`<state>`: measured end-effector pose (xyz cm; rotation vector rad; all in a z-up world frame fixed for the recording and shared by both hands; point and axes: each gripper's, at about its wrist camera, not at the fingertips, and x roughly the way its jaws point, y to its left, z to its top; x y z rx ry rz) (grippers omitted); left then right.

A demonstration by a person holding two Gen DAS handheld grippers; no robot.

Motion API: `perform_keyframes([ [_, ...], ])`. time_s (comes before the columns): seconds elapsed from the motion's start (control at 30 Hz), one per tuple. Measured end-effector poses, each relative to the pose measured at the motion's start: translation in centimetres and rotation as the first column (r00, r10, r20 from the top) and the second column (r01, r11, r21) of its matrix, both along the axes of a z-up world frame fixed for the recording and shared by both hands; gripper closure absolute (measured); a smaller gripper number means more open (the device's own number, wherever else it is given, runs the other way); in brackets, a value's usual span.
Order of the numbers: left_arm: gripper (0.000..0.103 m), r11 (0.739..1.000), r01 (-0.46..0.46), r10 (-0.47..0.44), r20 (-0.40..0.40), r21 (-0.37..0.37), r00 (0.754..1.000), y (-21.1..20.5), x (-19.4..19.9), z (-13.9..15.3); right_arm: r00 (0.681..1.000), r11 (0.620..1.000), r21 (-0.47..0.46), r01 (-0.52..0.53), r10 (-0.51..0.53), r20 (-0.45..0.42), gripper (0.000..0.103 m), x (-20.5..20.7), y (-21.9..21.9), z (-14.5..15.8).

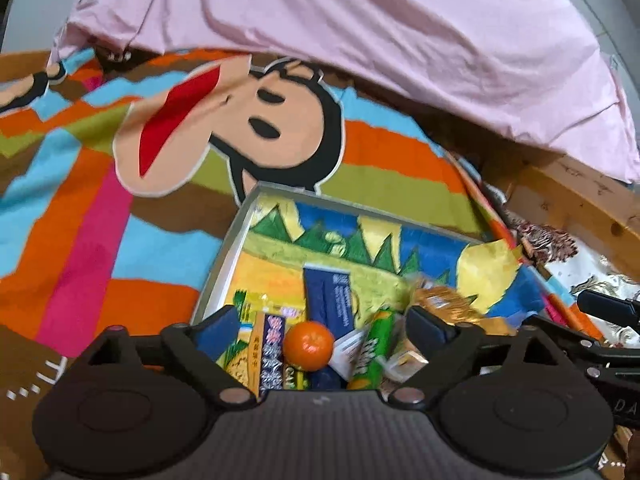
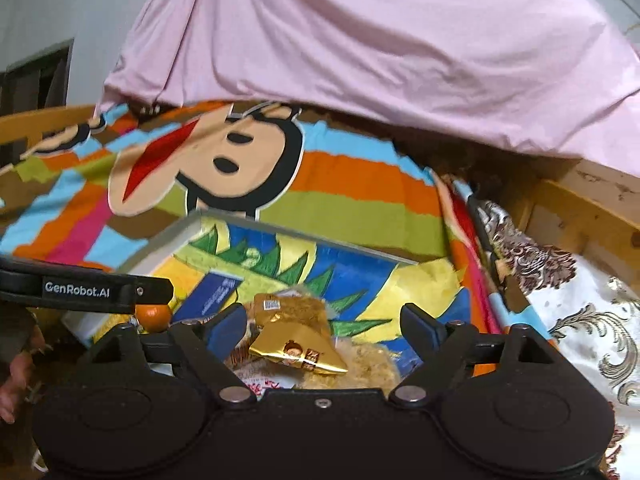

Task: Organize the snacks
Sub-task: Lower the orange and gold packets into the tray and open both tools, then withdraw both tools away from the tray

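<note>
On the striped cartoon-monkey blanket (image 1: 100,208) lies a shallow grey-rimmed cardboard box lined with a bright yellow, green and blue drawing (image 1: 224,256), and all the snacks in view sit inside it, piled toward its near end. Going from left to right in the left wrist view: the left gripper (image 1: 316,326) stands wide open over that pile with nothing between its blue pads, its jaws bracketing a yellow-and-purple printed snack packet (image 1: 272,352) lying lengthwise away from the camera, one small round orange mandarin (image 1: 309,346) almost dead centre between the fingers and slightly below them, a flat dark-blue rectangular packet (image 1: 328,300) whose long axis runs up the box, and one green tube-shaped wrapper (image 1: 374,348) tilted to the right. Further right sits a crinkled golden bag of biscuits (image 1: 444,304), and over this the right gripper (image 2: 326,326) hovers, also spread wide and gripping nothing; a folded shiny gold foil packet (image 2: 298,348) lies directly between its fingers, long edge running across from jaw to jaw. So each hand is nearest its own cluster: the left to the mandarin, the right to the gold foil. A pink sheet (image 1: 360,24) hangs behind. Count, as far as blur allows: one mandarin, one blue packet, one green tube, one gold foil packet; the rest I cannot count surely.
</note>
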<state>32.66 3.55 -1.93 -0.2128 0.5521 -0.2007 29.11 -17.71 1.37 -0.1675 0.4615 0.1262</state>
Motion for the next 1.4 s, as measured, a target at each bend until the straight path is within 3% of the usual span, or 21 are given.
perform_keyframes([
  [0.27, 0.001, 1.0, -0.007, 0.005, 0.084, 0.024, 0.996, -0.8, -3.1, 2.8, 0.996, 0.999, 0.046, 0.021, -0.025, 0.086, 0.007, -2.9, -1.1, 2.8],
  [0.6, 0.001, 0.999, -0.052, 0.051, 0.167, 0.003, 0.985, -0.9, -7.4, 5.6, 0.987, 0.994, 0.096, 0.055, -0.069, 0.145, 0.003, -6.5, -3.5, 5.4],
  [0.9, 0.001, 0.998, -0.057, 0.05, 0.187, 0.032, 0.981, -1.6, -11.3, 7.0, 0.98, 0.99, 0.13, 0.052, -0.076, 0.184, 0.001, -10.8, -4.8, 7.2],
  [1.4, 0.0, 0.996, -0.051, 0.035, 0.197, 0.075, 0.98, -2.4, -17.6, 7.8, 0.982, 0.987, 0.154, 0.055, -0.081, 0.171, 0.001, -17.7, -6.6, 8.0],
])
